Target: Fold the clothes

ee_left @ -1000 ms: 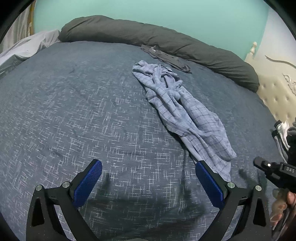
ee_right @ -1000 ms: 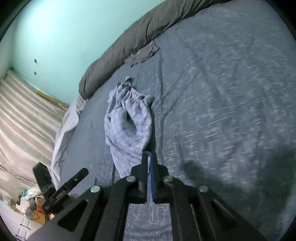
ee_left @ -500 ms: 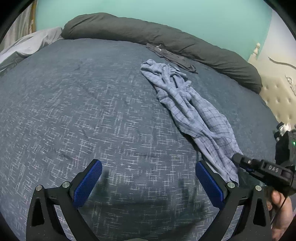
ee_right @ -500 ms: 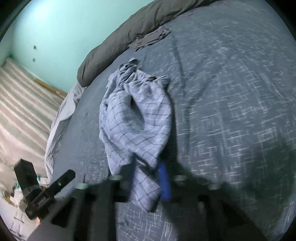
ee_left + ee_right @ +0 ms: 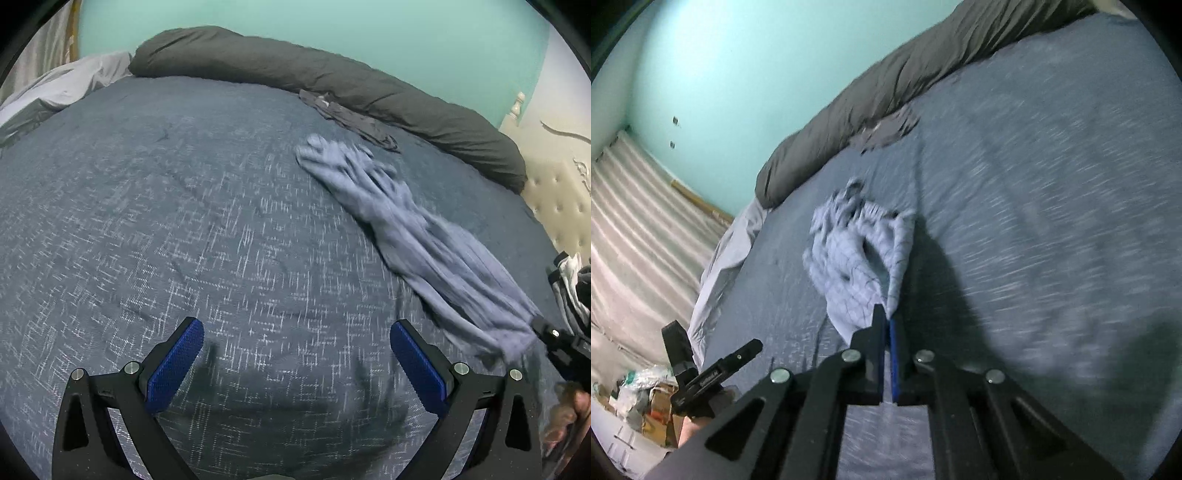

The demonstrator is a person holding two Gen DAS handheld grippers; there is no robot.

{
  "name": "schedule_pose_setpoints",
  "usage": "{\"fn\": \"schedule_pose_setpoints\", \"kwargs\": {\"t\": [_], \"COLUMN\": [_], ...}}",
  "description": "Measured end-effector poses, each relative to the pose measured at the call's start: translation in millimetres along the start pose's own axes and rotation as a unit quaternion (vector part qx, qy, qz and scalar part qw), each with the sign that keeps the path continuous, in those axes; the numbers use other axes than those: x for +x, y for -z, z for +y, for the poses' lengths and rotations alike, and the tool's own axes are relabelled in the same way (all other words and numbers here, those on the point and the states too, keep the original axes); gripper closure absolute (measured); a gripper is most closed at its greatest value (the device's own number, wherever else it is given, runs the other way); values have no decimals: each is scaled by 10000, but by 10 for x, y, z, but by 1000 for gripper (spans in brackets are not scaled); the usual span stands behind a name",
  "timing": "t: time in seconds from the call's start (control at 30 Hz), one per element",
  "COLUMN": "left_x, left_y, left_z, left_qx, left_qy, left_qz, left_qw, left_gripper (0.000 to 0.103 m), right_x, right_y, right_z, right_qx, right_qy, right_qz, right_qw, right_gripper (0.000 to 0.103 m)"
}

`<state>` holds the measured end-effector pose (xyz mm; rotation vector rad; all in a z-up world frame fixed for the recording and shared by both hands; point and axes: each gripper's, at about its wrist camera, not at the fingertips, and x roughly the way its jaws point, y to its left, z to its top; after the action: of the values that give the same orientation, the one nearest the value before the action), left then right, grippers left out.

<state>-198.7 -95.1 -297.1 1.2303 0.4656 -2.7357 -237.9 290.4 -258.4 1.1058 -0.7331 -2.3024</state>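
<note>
Garment: a pale checked cloth (image 5: 413, 240) lies bunched in a long diagonal strip on the right part of the bed (image 5: 184, 221). Its far end sits near the dark bolster (image 5: 332, 85); its near end reaches the bed's right edge.

Grip point: the near end of the cloth (image 5: 864, 266) runs into the tips of the right gripper (image 5: 887, 321). In the right wrist view the fabric rises to the tips as a taut ridge.

Right gripper: pads together, clamped on the cloth's near end. No gap shows between the blue pads.

Left gripper: the left gripper (image 5: 295, 354) has its jaws wide apart with nothing between them. It hangs over bare bedding, well apart from the cloth.

Change: a second ago the right gripper was closed just short of the cloth's end. Half a second ago the jaws were parted around that end. They have now shut on it and begun pulling it. The cloth is blurred in both views, and its far end has shifted on the bed. The left gripper has held its place.

Meaning for task: the pick-up appears made. Folding has not begun, because the cloth is still a crumpled strip.

Next step, judged: draw the cloth toward open bedding and spread it flat. The left gripper should take a second corner.

Risk: the single pinch holds bunched layers, so some may slip free.

Other items: a dark garment (image 5: 351, 118) lies against the bolster, untouched.
</note>
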Motion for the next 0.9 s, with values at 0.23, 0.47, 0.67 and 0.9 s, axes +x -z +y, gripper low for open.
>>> {"fn": "schedule_pose_setpoints", "kwargs": {"t": [0.23, 0.47, 0.67, 0.9], "left_x": [-22, 45, 201, 553], "left_y": [24, -35, -273, -711], "left_z": [-203, -409, -615, -903], "left_qx": [87, 102, 255, 719], "left_qy": [202, 451, 327, 242], "left_qz": [-12, 161, 348, 595], "left_qw": [9998, 9988, 9985, 9953], "left_gripper": [0, 0, 0, 0], "right_x": [-580, -570, -697, -601], "right_y": [-69, -131, -257, -277], "right_z": [-580, -838, -813, -774], "right_qx": [469, 931, 877, 939], "right_qy": [790, 1173, 1276, 943], "right_qz": [-401, -280, -606, -549], "right_qw": [9950, 9883, 9861, 9896], "right_gripper": [102, 98, 95, 93]}}
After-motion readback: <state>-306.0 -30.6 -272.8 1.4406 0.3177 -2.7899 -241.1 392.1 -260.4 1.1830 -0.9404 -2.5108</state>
